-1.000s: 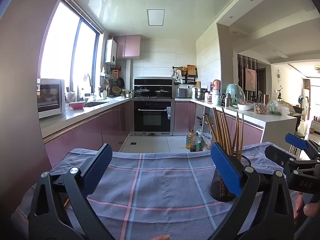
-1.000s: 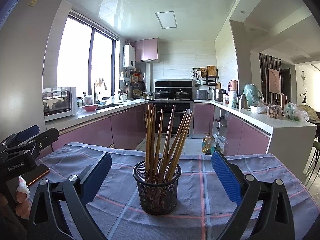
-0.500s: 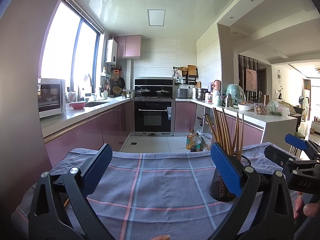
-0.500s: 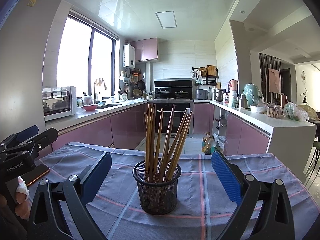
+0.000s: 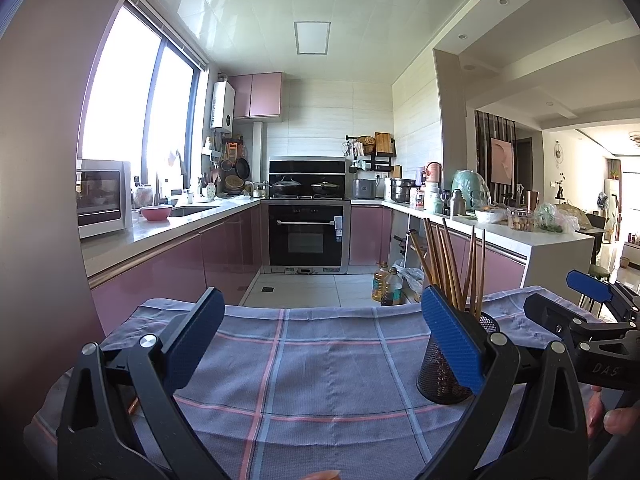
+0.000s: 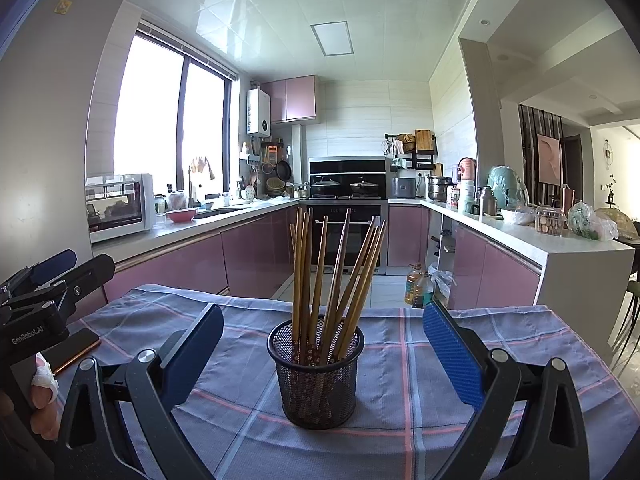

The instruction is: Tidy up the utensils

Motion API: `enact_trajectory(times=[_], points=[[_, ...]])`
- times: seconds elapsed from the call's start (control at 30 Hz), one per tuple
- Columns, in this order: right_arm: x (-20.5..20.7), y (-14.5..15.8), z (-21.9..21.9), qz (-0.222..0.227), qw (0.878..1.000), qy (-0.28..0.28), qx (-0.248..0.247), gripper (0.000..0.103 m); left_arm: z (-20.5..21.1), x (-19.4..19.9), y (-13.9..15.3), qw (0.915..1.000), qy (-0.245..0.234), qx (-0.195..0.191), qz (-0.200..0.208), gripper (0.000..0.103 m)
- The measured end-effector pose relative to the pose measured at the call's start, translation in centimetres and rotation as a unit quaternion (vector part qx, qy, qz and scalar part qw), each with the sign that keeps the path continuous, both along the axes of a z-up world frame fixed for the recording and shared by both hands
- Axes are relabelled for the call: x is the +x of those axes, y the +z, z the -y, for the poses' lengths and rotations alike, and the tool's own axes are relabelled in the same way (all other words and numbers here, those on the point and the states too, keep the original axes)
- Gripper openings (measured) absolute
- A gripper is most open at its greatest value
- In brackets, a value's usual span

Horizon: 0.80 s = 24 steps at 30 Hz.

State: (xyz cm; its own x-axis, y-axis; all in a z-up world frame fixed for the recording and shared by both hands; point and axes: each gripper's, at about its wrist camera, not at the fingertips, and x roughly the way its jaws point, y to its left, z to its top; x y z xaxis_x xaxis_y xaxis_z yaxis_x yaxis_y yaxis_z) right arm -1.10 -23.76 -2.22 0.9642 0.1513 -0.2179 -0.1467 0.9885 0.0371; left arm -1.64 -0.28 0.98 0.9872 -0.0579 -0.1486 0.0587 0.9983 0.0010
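Observation:
A black mesh holder (image 6: 318,376) stands upright on a checked blue-grey cloth (image 6: 400,360), filled with several brown wooden chopsticks (image 6: 320,272). My right gripper (image 6: 320,356) is open and empty, its blue pads to either side of the holder, which stands just ahead of them. My left gripper (image 5: 320,344) is open and empty over bare cloth; the holder (image 5: 438,372) sits behind its right finger. The right gripper also shows at the right edge of the left wrist view (image 5: 592,312).
A dark phone with an orange edge (image 6: 76,350) lies on the cloth at the left. The table's far edge drops to the kitchen floor, where oil bottles (image 6: 418,288) stand. Pink cabinets and counters run along both sides.

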Motion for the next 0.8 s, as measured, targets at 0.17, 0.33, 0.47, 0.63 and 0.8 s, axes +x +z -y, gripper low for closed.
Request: enact_trajectory(times=[0.17, 0.33, 0.47, 0.63, 0.8], points=[[-0.11, -0.04, 0.02, 0.0, 1.0, -0.001, -0.001, 0.097, -0.01, 0.0, -0.02, 1.0, 0.002, -0.002, 0.0, 0.097], [-0.09, -0.19, 0.02, -0.001, 1.0, -0.001, 0.0, 0.097, -0.13, 0.09, -0.1, 1.0, 0.005, -0.005, -0.001, 0.097], [-0.08, -0.21, -0.04, -0.001, 1.0, -0.001, 0.003, 0.097, -0.06, 0.05, -0.17, 1.0, 0.005, -0.005, -0.001, 0.097], [-0.06, -0.26, -0.09, -0.001, 1.0, -0.002, 0.003, 0.097, 0.0, 0.03, -0.52, 0.9999, 0.009, -0.007, -0.003, 0.097], [-0.08, -0.24, -0.09, -0.002, 1.0, -0.003, 0.003, 0.097, 0.07, 0.09, -0.64, 0.9999, 0.011, -0.009, -0.004, 0.097]])
